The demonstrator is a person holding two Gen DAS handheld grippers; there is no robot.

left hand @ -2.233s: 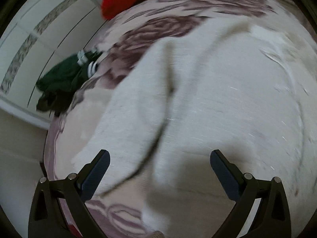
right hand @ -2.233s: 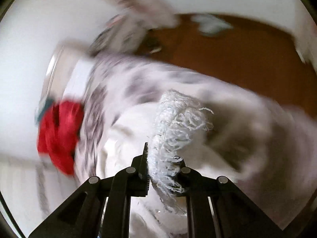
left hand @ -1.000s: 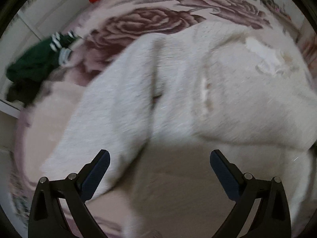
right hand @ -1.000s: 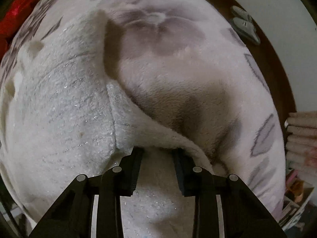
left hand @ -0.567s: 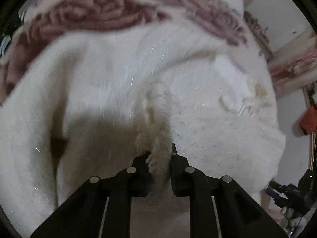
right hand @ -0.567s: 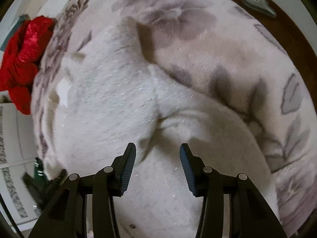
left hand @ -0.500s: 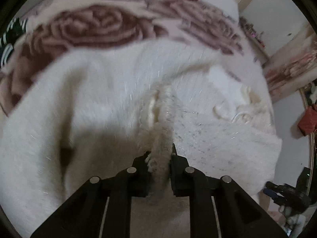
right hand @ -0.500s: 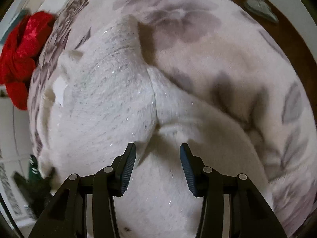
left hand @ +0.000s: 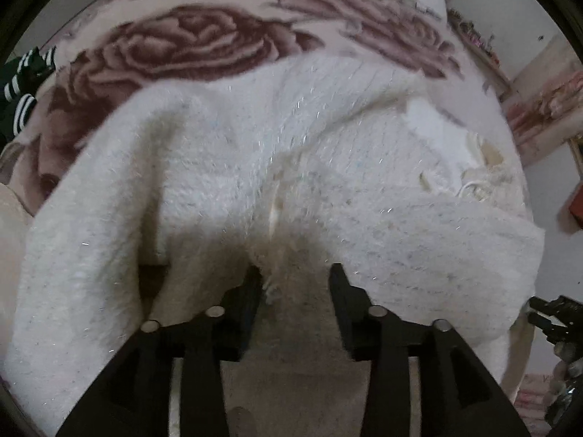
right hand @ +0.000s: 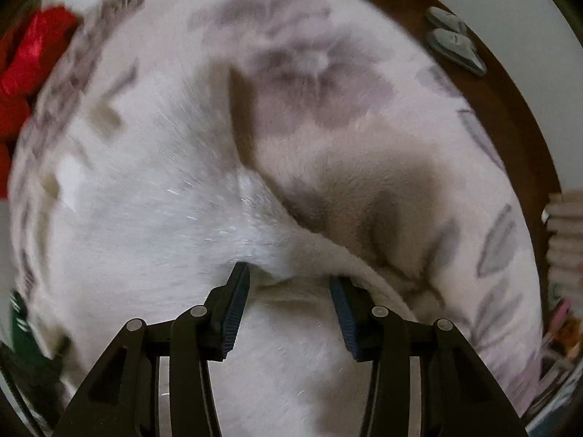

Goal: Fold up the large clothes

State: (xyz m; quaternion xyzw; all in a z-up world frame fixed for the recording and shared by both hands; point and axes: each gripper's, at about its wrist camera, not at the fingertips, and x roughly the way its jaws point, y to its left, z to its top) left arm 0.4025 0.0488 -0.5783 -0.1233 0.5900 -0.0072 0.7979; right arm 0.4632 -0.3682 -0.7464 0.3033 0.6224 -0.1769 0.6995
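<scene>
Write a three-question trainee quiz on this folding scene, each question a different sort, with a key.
1. True or false: the left hand-held gripper is clamped shut on the sweater.
2. Multiple choice: what does the sweater lie on? A) bare wooden floor B) floral blanket C) glass table
3. Fill in: the crumpled garment at the blanket's far edge, seen from the right hand-held gripper, is ____ in colour.

Key
1. False: its jaws stand apart, with fuzzy fabric between them.
2. B
3. red
</scene>
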